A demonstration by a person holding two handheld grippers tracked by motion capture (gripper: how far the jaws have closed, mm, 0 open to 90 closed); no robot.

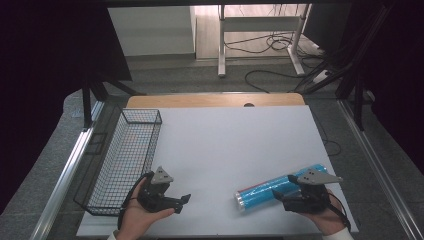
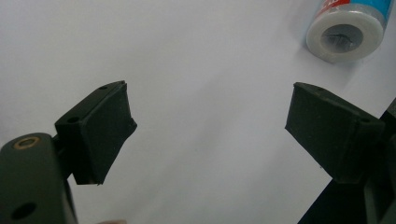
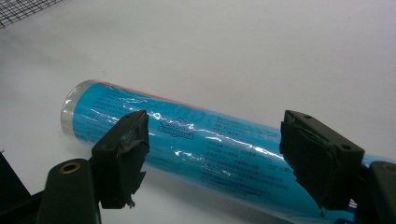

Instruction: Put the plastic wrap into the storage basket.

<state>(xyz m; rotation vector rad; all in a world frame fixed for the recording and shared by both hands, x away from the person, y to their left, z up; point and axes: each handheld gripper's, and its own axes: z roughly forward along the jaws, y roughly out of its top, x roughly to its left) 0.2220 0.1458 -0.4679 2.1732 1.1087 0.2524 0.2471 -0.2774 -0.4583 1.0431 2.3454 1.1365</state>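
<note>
A long blue roll (image 1: 265, 189) wrapped in clear film lies on the white table (image 1: 225, 145) at the front right, one white end turned toward the front left. My right gripper (image 1: 278, 195) hovers by the roll's near side with its jaws wide open. In the right gripper view the blue roll (image 3: 196, 135) lies across between and behind the open gripper (image 3: 215, 123), and the pads do not press on it. My left gripper (image 1: 184, 200) is at the front left, open and empty, pointing toward the roll. In the left gripper view, past the open gripper (image 2: 210, 126), the roll's white end (image 2: 345, 35) appears at the upper right.
A black wire basket (image 1: 125, 155) stands along the table's left edge, just left of my left hand. The table's wooden far edge (image 1: 215, 100) lies at the back. Beyond it are a desk frame and cables on the floor.
</note>
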